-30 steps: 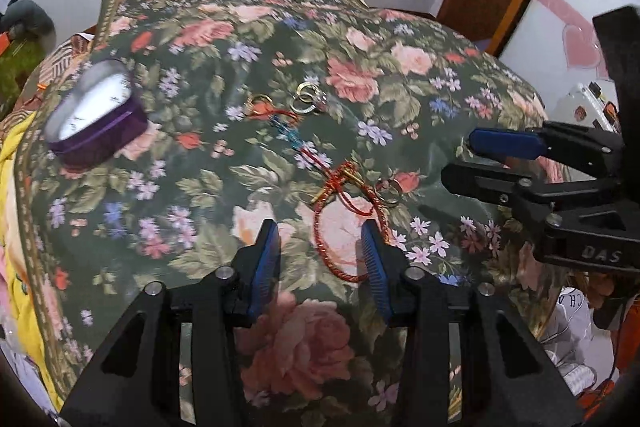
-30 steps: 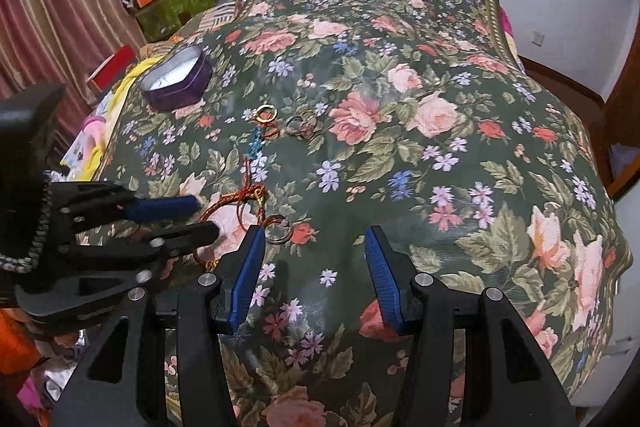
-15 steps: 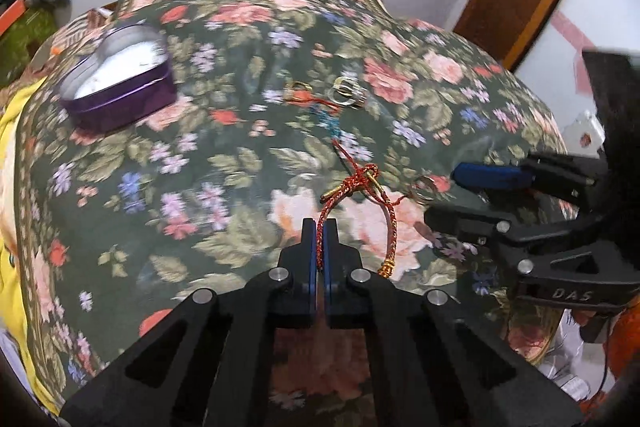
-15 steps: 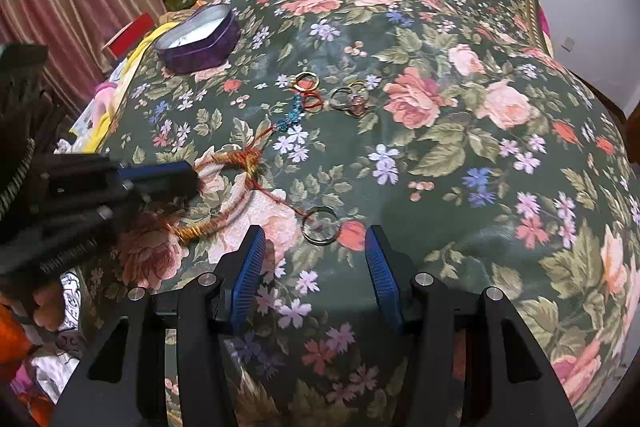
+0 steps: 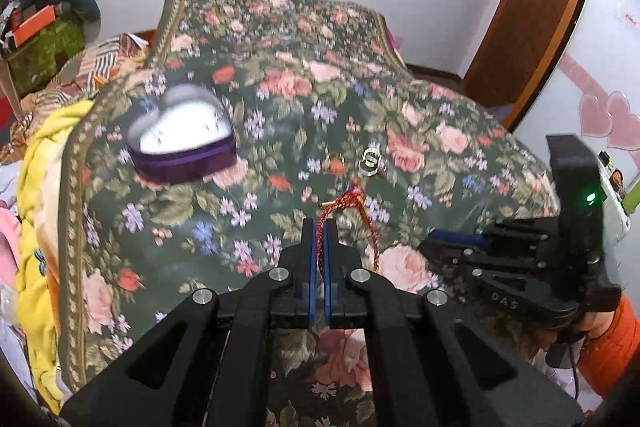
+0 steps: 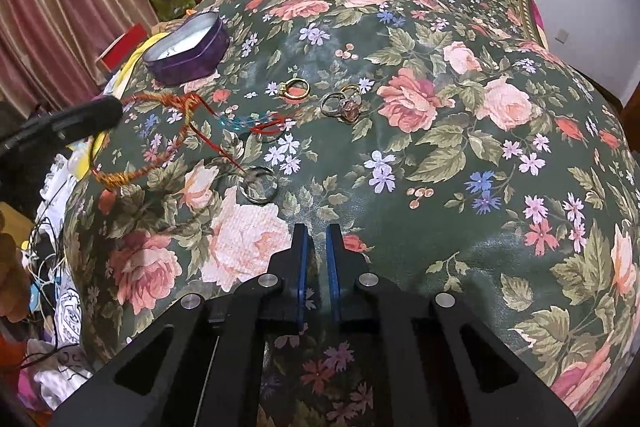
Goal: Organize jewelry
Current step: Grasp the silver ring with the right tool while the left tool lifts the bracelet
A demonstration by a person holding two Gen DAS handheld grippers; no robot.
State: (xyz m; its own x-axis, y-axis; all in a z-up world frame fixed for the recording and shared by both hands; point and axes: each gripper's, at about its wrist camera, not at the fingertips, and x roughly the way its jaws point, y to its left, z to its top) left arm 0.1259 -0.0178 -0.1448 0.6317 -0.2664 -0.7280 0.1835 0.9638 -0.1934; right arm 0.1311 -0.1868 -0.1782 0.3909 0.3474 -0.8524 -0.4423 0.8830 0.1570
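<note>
1. A red-and-gold braided cord bracelet [image 5: 349, 205] is pinched between the blue pads of the left gripper [image 5: 320, 227], which is pressed together on one strand; the rest of the cord loops out ahead of the tips and trails down to the right over the cloth.
2. From the right wrist view the same bracelet [image 6: 160, 131] stretches from the left gripper's tip [image 6: 108, 109] across the cloth, its frayed gold end lying low on the left and a thin red strand running toward a silver ring [image 6: 259, 185].
3. That silver ring lies flat on the cloth just ahead of the right gripper [image 6: 316, 231]. The right gripper's jaws have just been closing and now stand nearly together with only a narrow slit between the pads; nothing is between them, and the ring sits beyond the tips.
4. Farther up the cloth lie a gold ring [image 6: 295, 89] and, just to its right, a small cluster of rings [image 6: 343, 103], one with a pinkish stone. A short blue beaded strand with a red loop [image 6: 260, 123] lies between these and the bracelet.
5. A purple heart-shaped box [image 5: 182, 141] stands open, pale inside, well apart from the rings, toward the left edge of the bed.
6. Everything rests on a dark green floral bedspread [image 6: 460, 147].
7. In the left wrist view the right gripper [image 5: 444, 241] shows at the right edge, held by a hand in an orange sleeve [image 5: 612, 347].
</note>
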